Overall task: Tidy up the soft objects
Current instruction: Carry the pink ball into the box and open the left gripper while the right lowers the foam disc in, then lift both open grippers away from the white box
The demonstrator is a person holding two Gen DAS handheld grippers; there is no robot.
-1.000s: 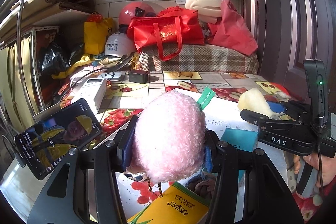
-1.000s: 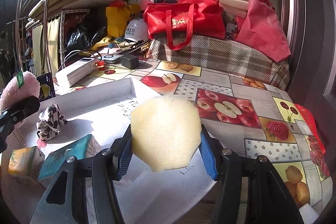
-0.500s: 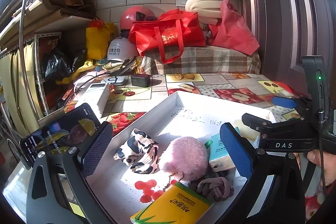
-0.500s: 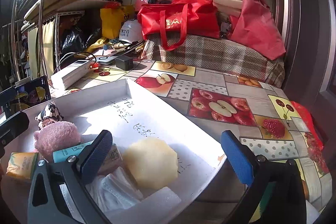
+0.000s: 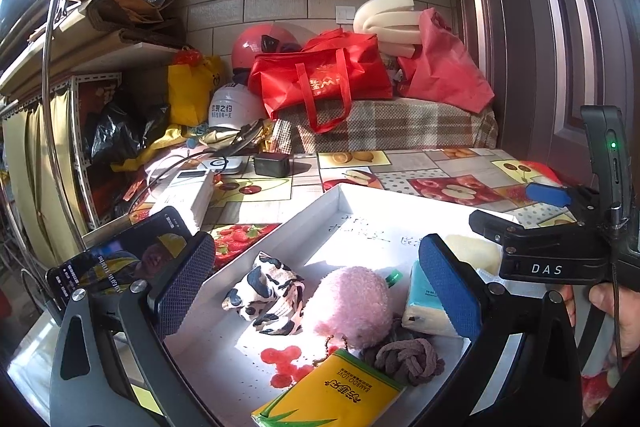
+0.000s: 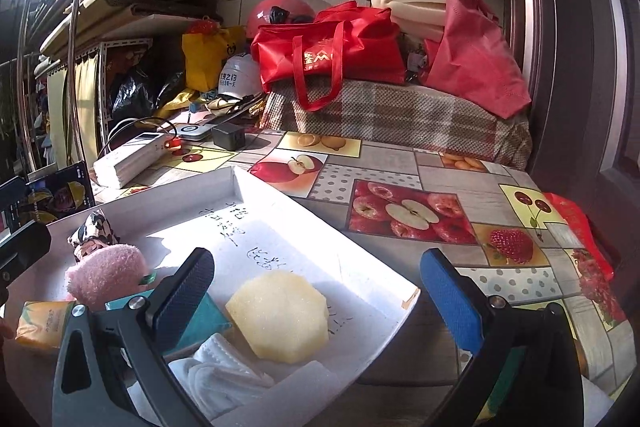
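A shallow white tray [image 5: 340, 195] [image 6: 304, 211] sits on the fruit-print table. In it lie a pink fluffy ball [image 5: 354, 301] [image 6: 106, 273], a cow-print cloth [image 5: 266, 293] [image 6: 94, 231], a yellow sponge [image 6: 280, 313] [image 5: 472, 251], a teal tissue pack [image 5: 424, 301] [image 6: 204, 319], a yellow tissue pack [image 5: 340, 391] [image 6: 40, 323], a brown knotted cord [image 5: 404, 355] and a white face mask [image 6: 218, 375]. My left gripper [image 5: 316, 283] hangs open above the pink ball, holding nothing. My right gripper [image 6: 316, 291] stands open over the sponge, empty too; its body [image 5: 560, 255] shows in the left wrist view.
A phone [image 5: 120, 259] leans at the tray's left. Behind are a white box [image 5: 188, 193], a black charger [image 5: 272, 165], cables, helmets [image 5: 264, 47], a red bag [image 5: 320, 79] on a plaid cushion [image 5: 400, 131], and a shelf rack [image 5: 60, 131]. A dark door [image 6: 580, 67] stands at right.
Both grippers opened wide. The left let go of the pink ball and the right let go of the yellow sponge; both now lie in the tray.
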